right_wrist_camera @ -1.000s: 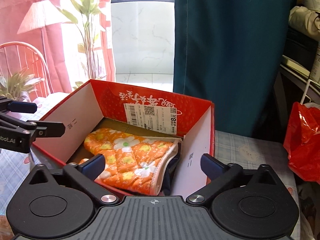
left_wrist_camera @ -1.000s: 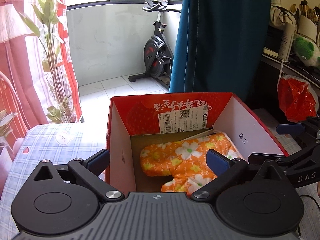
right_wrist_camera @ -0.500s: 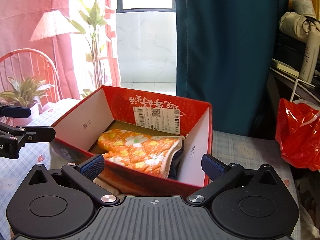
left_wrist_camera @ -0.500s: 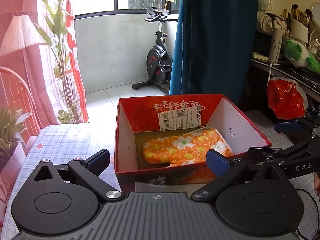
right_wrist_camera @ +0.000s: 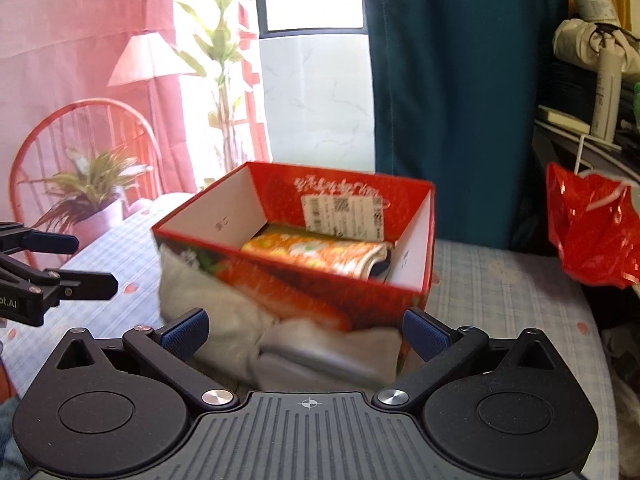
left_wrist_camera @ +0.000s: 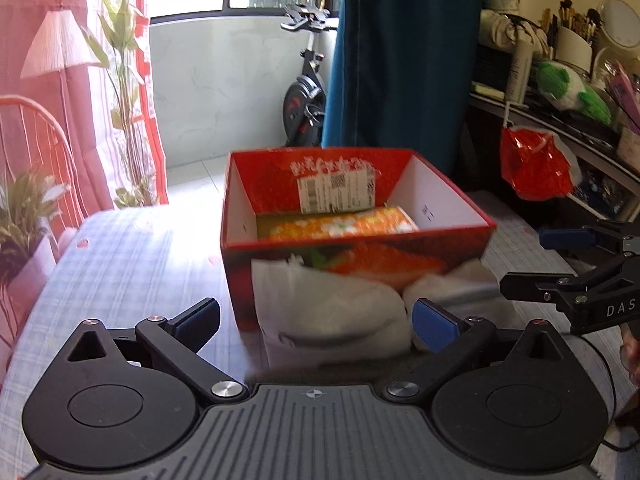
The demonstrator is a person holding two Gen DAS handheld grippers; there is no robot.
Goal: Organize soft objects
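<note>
Inside the red box [left_wrist_camera: 280, 280], an orange floral mitt [left_wrist_camera: 340, 226] lies crosswise, pale cloths [right_wrist_camera: 320, 356] against its front, each hand-held gripper [left_wrist_camera: 316, 320] [right_wrist_camera: 306, 334] gaping, empty.

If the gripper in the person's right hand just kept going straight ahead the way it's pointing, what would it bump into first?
Most likely the pale grey soft items lying on the table directly between the open fingers of the right gripper. Right behind them stands the red box. Depth is hard to judge here, so it might pass slightly above them.

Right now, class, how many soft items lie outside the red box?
2: two grey-white soft bundles, one by the red box's left front, one by its right front. Others may be hidden.
</note>
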